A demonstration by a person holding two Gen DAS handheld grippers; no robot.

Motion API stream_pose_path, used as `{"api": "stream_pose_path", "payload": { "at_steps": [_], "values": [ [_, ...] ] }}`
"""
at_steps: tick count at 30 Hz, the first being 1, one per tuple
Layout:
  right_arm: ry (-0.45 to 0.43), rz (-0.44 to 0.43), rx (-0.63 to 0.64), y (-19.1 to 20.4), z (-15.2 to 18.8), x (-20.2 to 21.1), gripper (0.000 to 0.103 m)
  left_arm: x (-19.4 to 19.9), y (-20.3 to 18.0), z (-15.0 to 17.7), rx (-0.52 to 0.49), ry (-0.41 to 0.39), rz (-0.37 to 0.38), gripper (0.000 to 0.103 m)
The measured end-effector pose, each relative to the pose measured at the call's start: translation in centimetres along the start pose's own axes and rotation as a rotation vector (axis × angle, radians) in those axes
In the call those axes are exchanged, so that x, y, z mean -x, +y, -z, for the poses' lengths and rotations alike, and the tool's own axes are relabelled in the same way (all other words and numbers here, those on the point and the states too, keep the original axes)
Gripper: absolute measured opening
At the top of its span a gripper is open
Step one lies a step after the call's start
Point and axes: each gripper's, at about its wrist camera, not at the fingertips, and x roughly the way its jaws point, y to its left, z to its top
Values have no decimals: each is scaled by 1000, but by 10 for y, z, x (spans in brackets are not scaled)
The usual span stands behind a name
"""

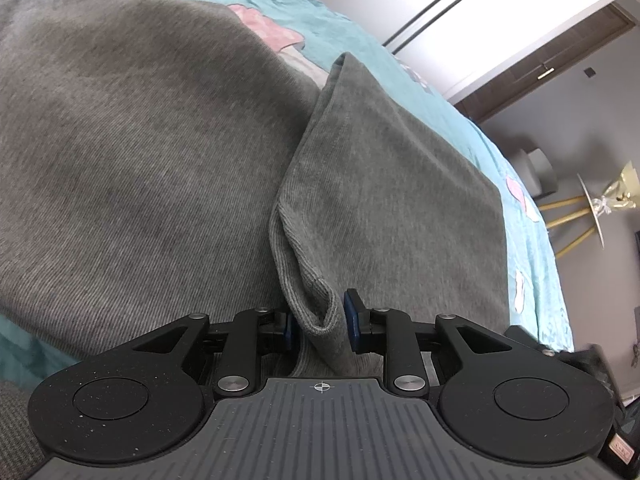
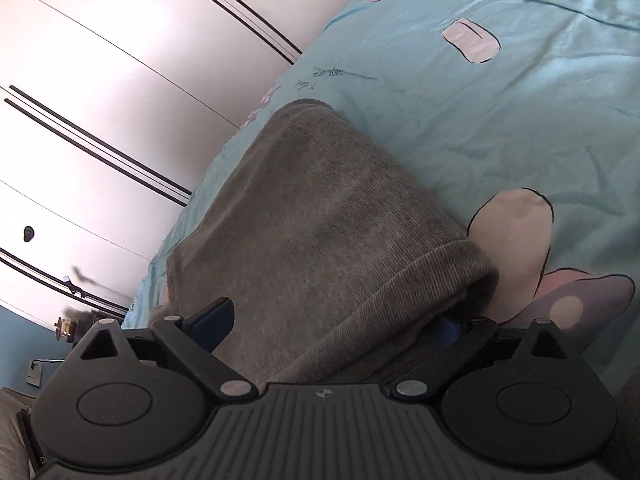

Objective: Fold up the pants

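Grey ribbed pants lie spread on a turquoise bed sheet. In the left wrist view my left gripper has a bunched fold of the pants' edge between its blue pads; the pads stand a little apart on either side of the fold, and I cannot tell if they press it. In the right wrist view the pants run away across the sheet. My right gripper is wide open with the pants' rolled edge lying between its fingers; the right pad is partly hidden under the cloth.
White wardrobe doors stand beyond the bed's far edge. A round side table with gold legs and a grey lamp stand beside the bed. Pink cartoon prints mark the sheet.
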Motion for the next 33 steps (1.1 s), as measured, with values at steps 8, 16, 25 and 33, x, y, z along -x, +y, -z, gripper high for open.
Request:
{"api": "stream_pose_path", "payload": {
  "at_steps": [8,16,25,33],
  "values": [
    [0,196,80,10,-4,15,87,21,0,2,5,-101,-1,24],
    [-174,149,421,58,-11,57,98,29,-10,-30,-135,-245,-41,35],
    [-18,50,364,48,-12,-16,98,-8,10,-83,-42,-153,128,34],
    [-2,53,327,38,-16,-33,98,-40,7,-102,-81,-197,9,37]
  ]
}}
